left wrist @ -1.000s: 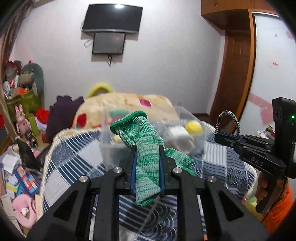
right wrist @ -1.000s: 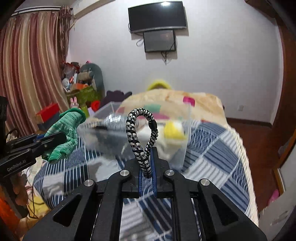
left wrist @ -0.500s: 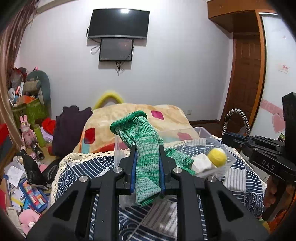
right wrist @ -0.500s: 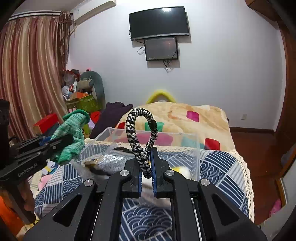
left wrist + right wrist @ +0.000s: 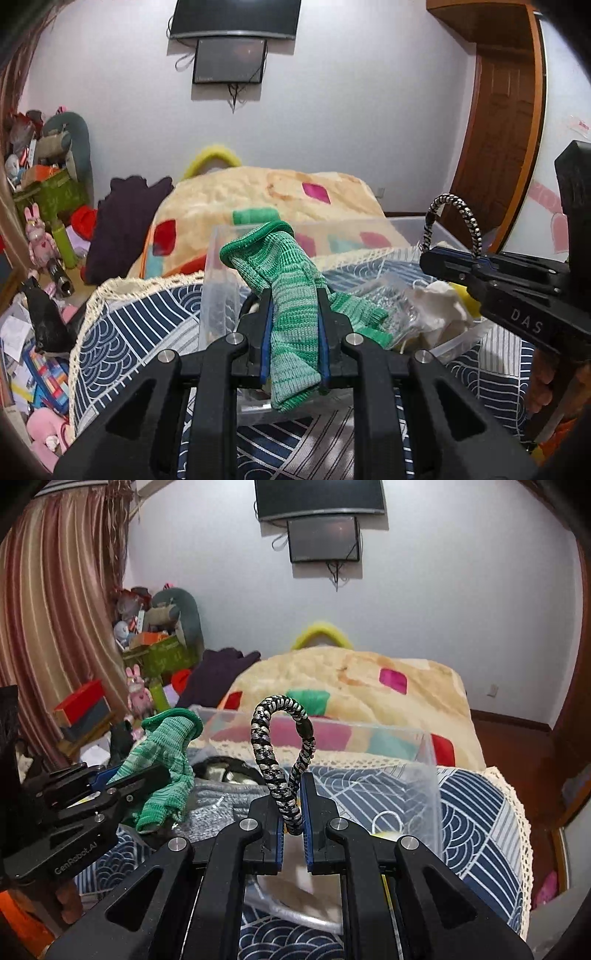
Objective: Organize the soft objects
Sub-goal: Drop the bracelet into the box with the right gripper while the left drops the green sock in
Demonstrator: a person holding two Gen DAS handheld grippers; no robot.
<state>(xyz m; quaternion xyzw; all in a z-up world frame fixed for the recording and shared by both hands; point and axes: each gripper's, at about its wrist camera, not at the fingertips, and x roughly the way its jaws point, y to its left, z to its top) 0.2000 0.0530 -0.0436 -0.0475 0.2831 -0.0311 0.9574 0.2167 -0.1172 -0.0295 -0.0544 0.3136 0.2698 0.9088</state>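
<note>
Bin (image 5: 458, 341) on bed (image 5: 122, 332), ahead of both grippers. Sock (image 5: 291, 314) in left gripper (image 5: 293, 345), before bin's near wall. Cord loop (image 5: 282, 753) in right gripper (image 5: 293, 825), right of sock. Blanket (image 5: 354, 679) behind bin. Toys (image 5: 37, 236) left of bed. Screens (image 5: 321, 517) on far wall.

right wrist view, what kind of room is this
Most likely a lived-in bedroom: a bed with a patchwork blanket, a wall-mounted TV, and stuffed toys piled beside the curtain.
</note>
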